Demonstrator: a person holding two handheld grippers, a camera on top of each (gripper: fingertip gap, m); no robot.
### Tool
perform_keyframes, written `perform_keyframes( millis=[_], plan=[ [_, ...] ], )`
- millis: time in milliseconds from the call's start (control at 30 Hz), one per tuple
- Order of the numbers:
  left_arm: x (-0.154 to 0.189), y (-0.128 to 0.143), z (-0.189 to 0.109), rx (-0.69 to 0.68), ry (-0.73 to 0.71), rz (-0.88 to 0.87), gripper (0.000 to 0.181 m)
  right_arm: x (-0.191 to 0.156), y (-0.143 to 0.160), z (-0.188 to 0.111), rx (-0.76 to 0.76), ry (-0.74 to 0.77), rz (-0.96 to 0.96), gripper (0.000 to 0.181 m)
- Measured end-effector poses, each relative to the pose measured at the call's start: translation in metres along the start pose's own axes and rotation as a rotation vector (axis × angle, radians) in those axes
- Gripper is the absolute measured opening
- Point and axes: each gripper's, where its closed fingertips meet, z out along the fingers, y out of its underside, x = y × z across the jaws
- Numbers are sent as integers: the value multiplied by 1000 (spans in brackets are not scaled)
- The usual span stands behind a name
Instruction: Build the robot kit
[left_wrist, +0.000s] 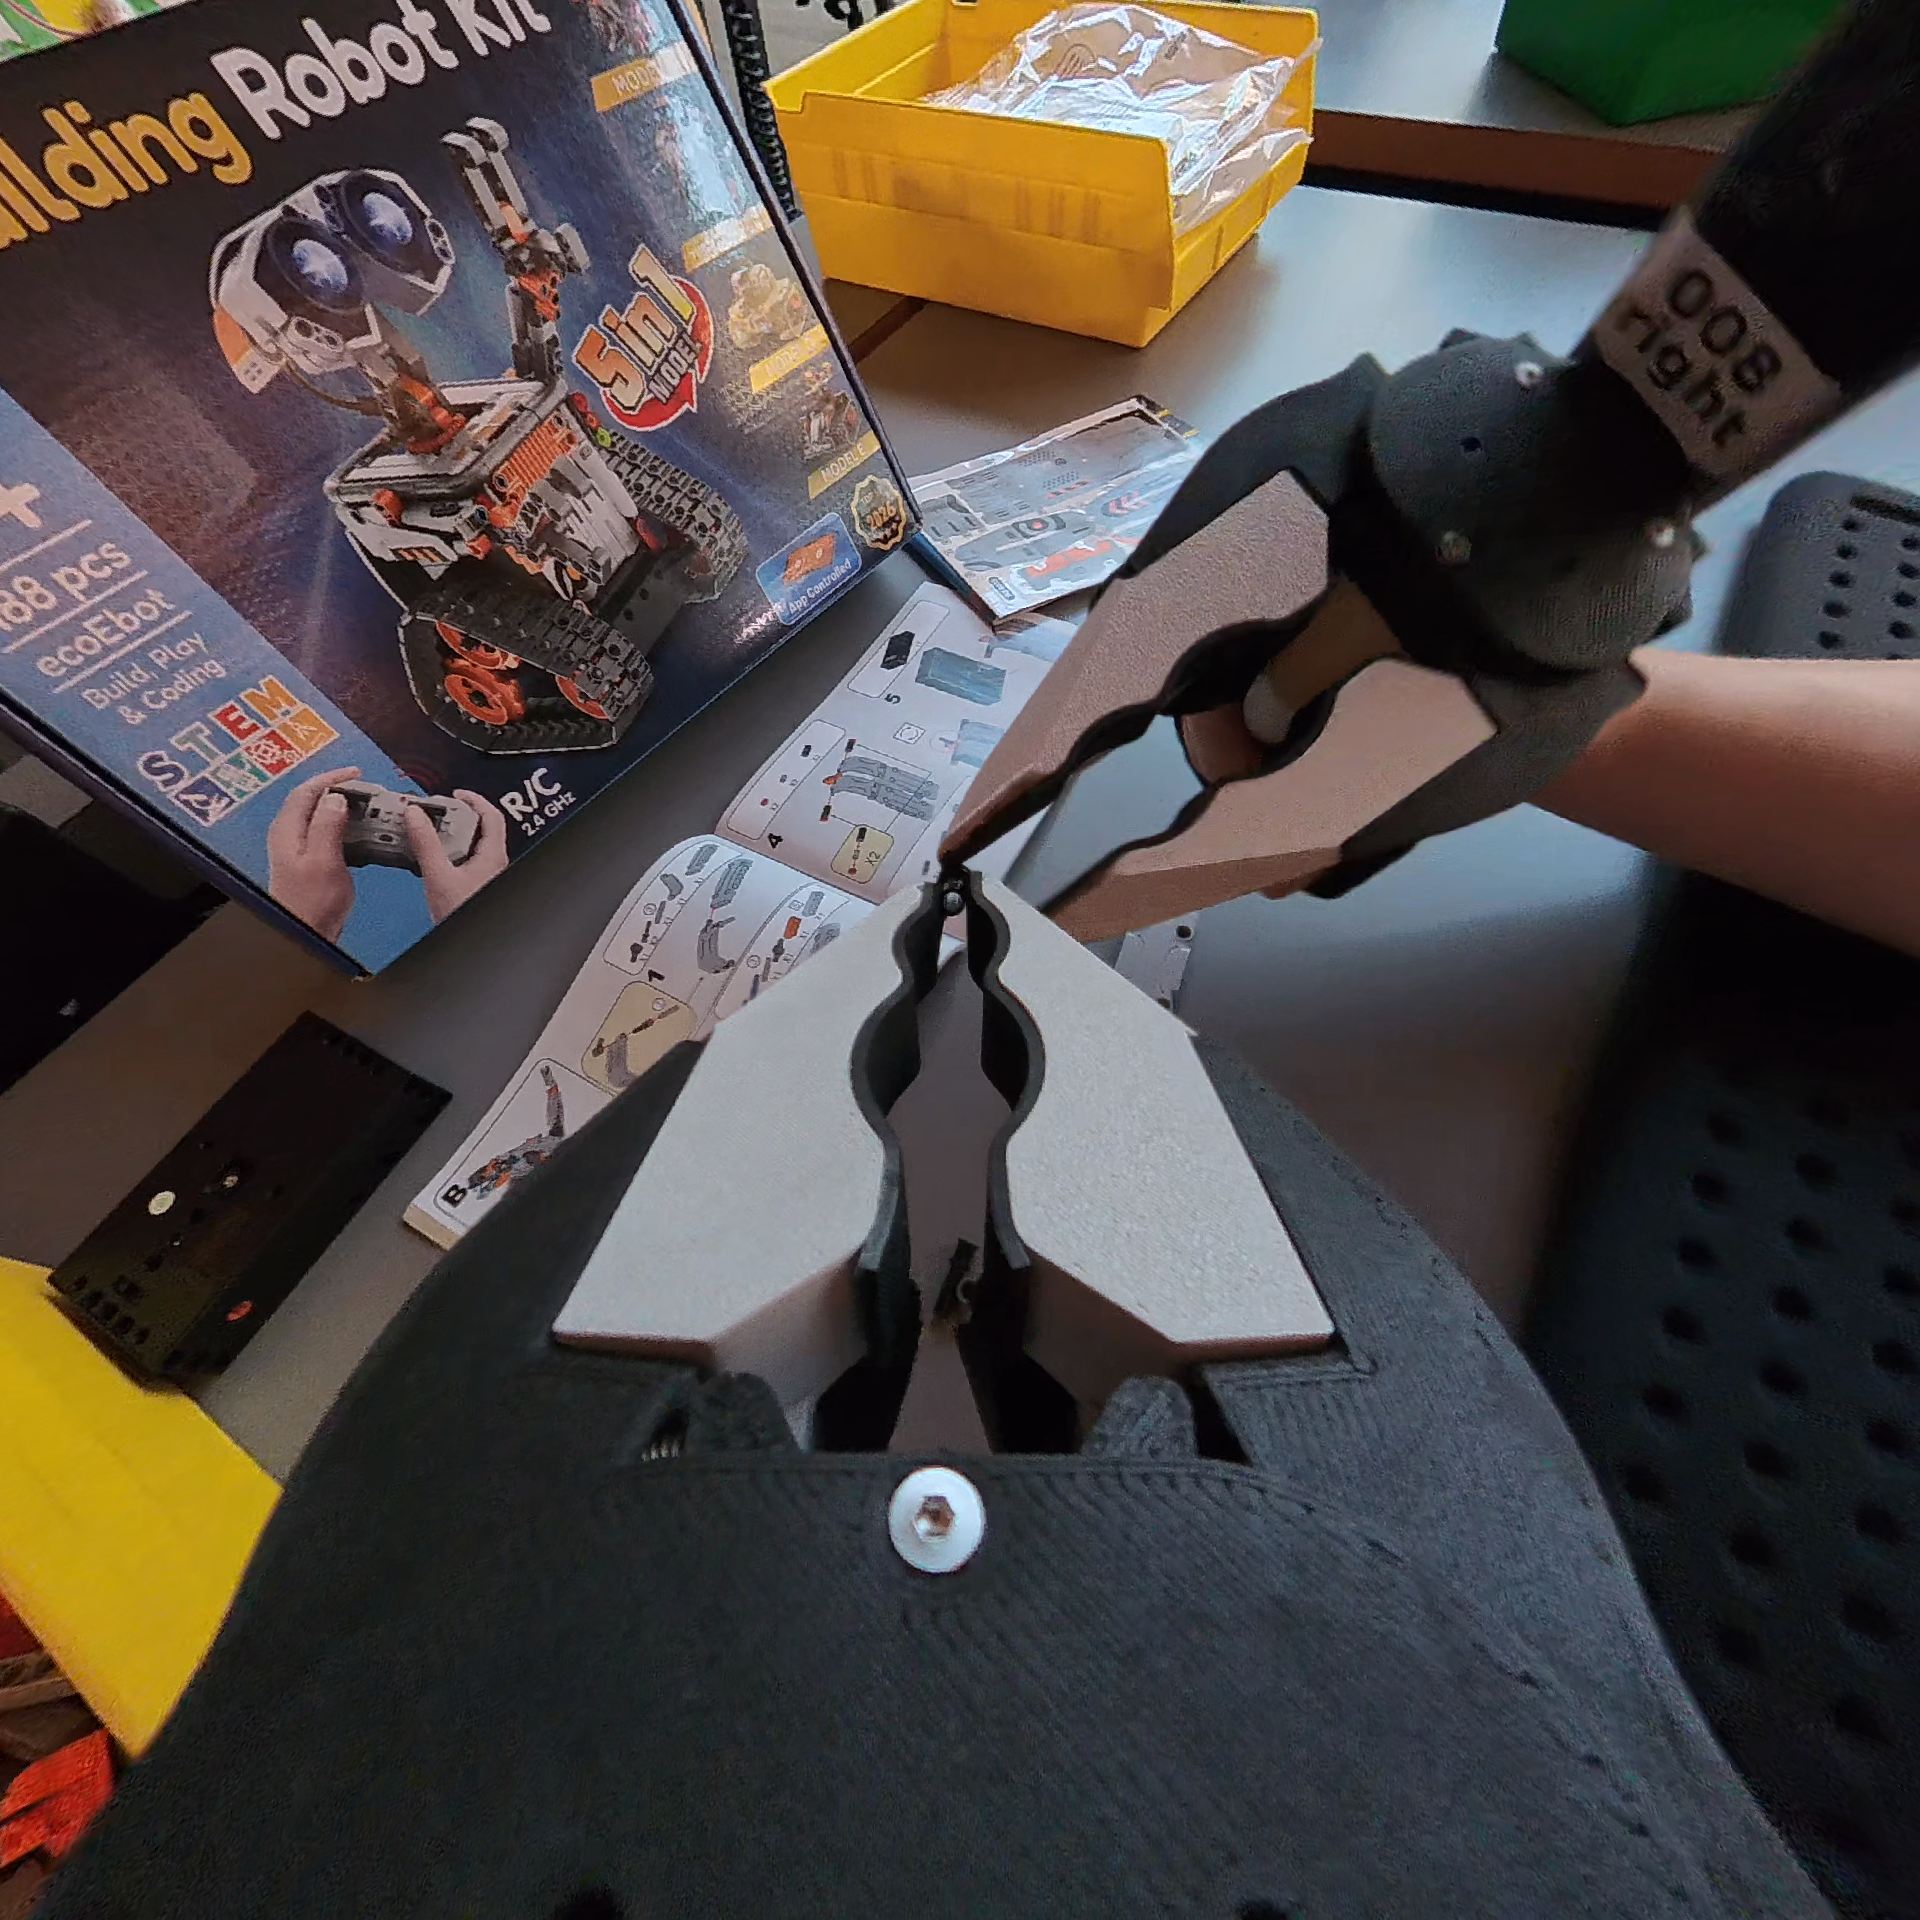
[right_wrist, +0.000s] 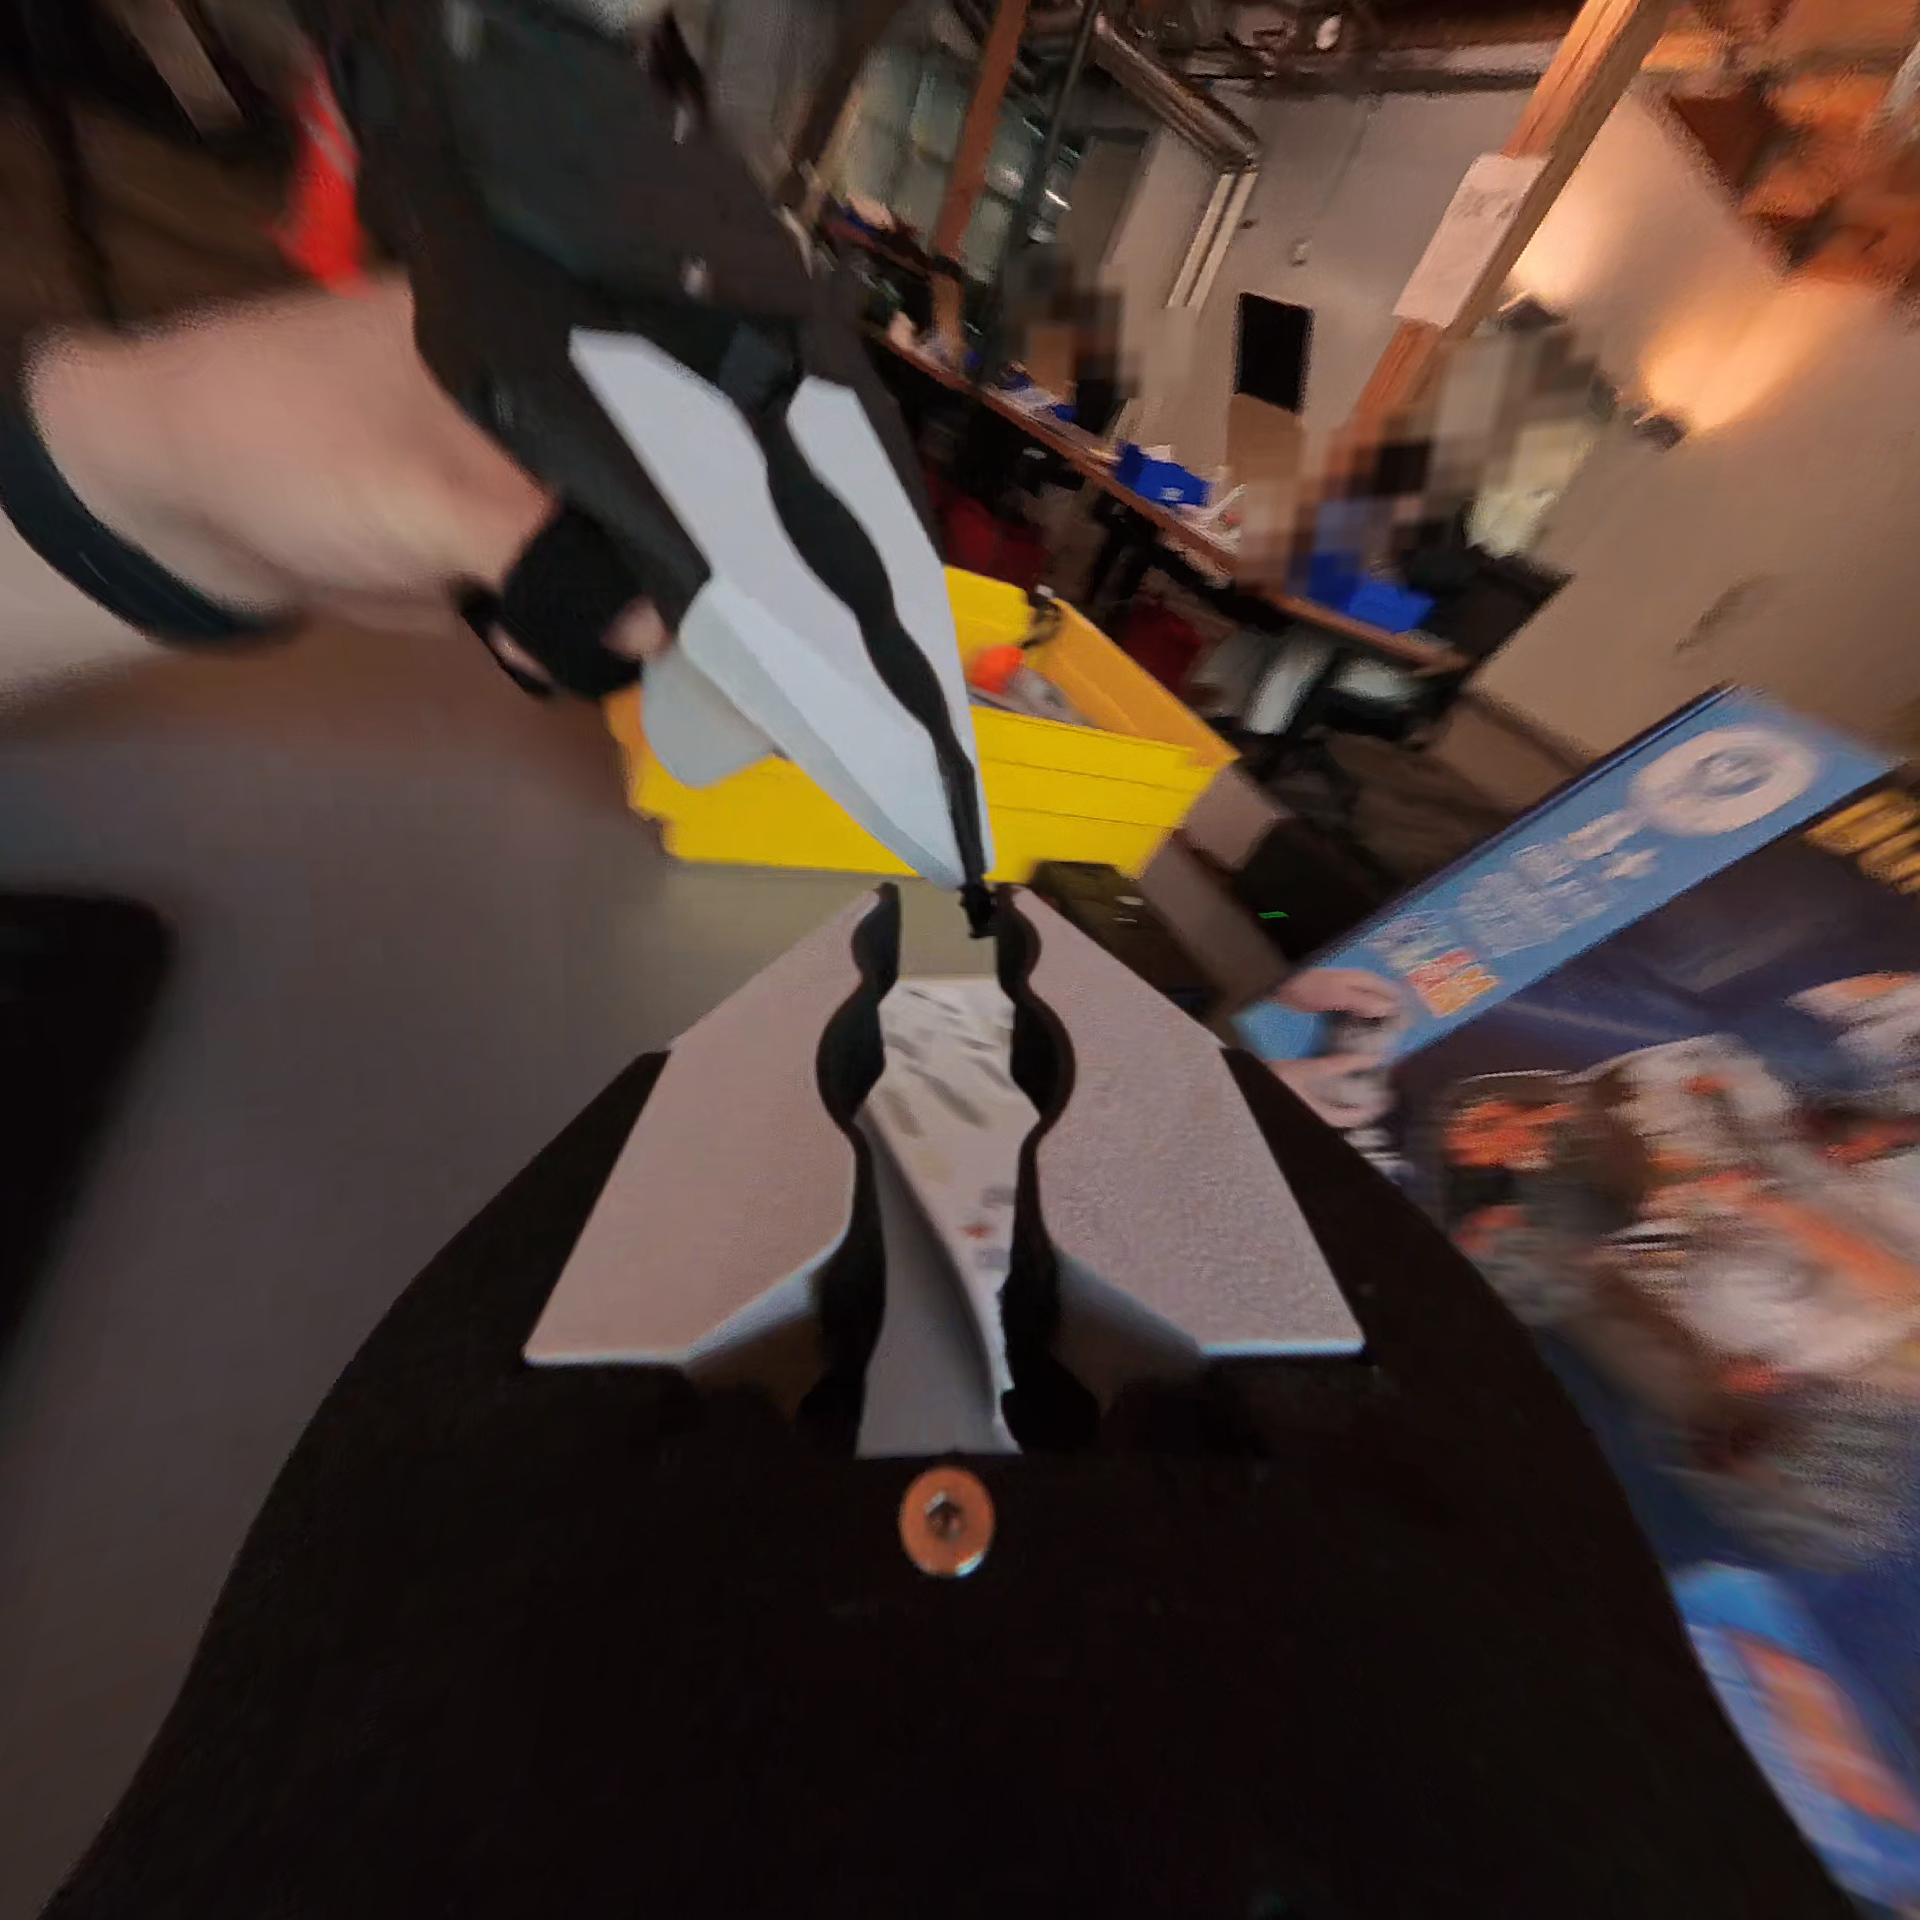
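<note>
Grey-and-black left gripper; yellow plastic bin; dark blue printed cardboard box; black perforated chair seat.

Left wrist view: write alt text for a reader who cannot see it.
The left gripper pinches a tiny black part at its fingertips, and the open right gripper touches it with one fingertip. Below lie an instruction sheet, a boxed robot kit and a yellow bin.

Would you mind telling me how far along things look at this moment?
Done: the instruction sheet lies open on the table beside the kit box. In hand: the left tool is shut on a small black piece, and the open right tool has one fingertip at it. Left: a plastic bag of parts lies in the yellow bin.
</note>
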Motion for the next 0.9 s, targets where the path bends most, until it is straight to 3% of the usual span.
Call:
perform_keyframes(
  millis=[67, 167, 233, 300, 333, 467, 900],
  plan=[
    [-5, 2, -1, -15, -24, 14, 3, 3, -10, -2, 102, -154, 440, 41],
    [-7, 4, -3, -34, -6, 7, 3, 21, -10, -8, 201, -356, 1087, 46],
    [-5, 2, -4, -52, 26, -14, 3, 24, -9, -10, 257, -472, 1372, 53],
    [-4, 2, -3, -97, 61, -34, 3, 25, -12, -9, 315, -532, 1538, 64],
    [-5, 2, -3, -120, 70, -38, 3, 23, -11, -8, 312, -552, 1593, 74],
    [-13, 2, 2, -225, 58, -32, 3, 18, -11, -5, 308, -568, 1664, 83],
    [-14, 31, 29, -500, 93, -5, 3, 16, 15, 2, 231, -523, 1700, 82]
  ],
)
